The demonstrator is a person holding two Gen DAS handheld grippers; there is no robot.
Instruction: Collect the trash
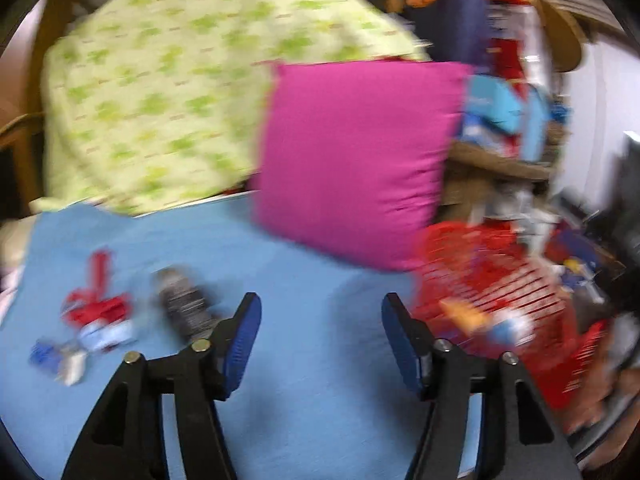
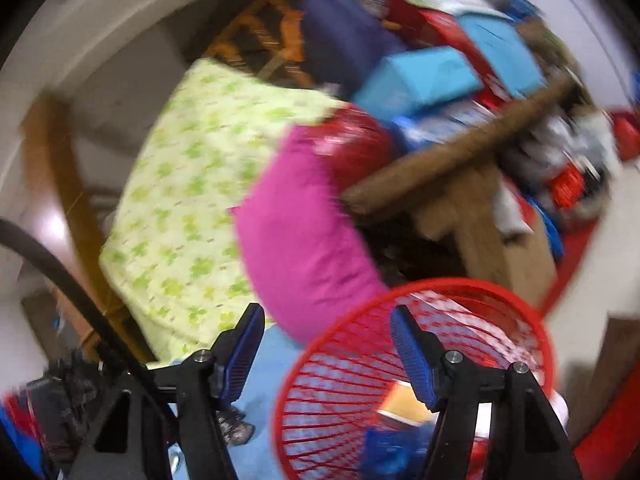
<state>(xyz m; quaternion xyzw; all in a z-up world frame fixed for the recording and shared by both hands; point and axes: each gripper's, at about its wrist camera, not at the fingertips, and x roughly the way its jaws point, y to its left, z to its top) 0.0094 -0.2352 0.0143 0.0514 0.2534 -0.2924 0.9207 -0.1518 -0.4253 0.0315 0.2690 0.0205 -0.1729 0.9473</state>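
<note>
Hovering apart, both fingers point(image 1: 244, 320) hold nothing.

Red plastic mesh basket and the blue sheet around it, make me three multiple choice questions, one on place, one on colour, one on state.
1. In the left wrist view, the red plastic mesh basket lies where from the square magenta cushion?
A. lower right
B. upper left
C. directly above

2. The big pillow beside the cushion is
A. pale green patterned
B. black
C. orange striped

3. The left gripper is
A. shut on a can
B. open and empty
C. out of view

Answers: 1 A, the basket sits lower right of the cushion. 2 A, green motifs on pale cloth. 3 B, only blue sheet shows between its fingers.
</note>
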